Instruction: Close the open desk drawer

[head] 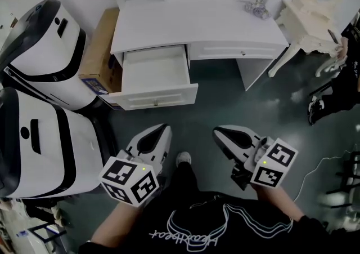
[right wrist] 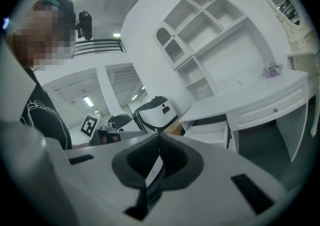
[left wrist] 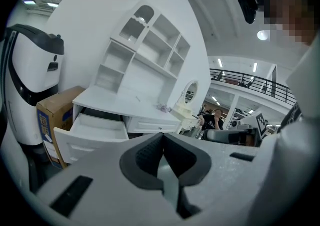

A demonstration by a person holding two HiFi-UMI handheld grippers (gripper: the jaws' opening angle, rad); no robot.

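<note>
The white desk (head: 197, 25) stands ahead with its left drawer (head: 154, 72) pulled far out and empty; the drawer front (head: 152, 99) has a small knob. That open drawer also shows in the left gripper view (left wrist: 95, 130) and the right gripper view (right wrist: 210, 132). My left gripper (head: 164, 129) hangs shut below the drawer front, well apart from it, holding nothing. My right gripper (head: 217, 132) is shut too, lower right of the drawer, over the floor. The jaws meet tip to tip in both gripper views (left wrist: 162, 137) (right wrist: 159, 135).
Two large white and black machines (head: 42, 44) (head: 39, 143) stand at the left, with a cardboard box (head: 101, 50) between them and the desk. The desk's right drawer (head: 236, 51) is shut. An ornate white table (head: 306, 13) stands at the right; a seated person (head: 346, 72) is at the far right.
</note>
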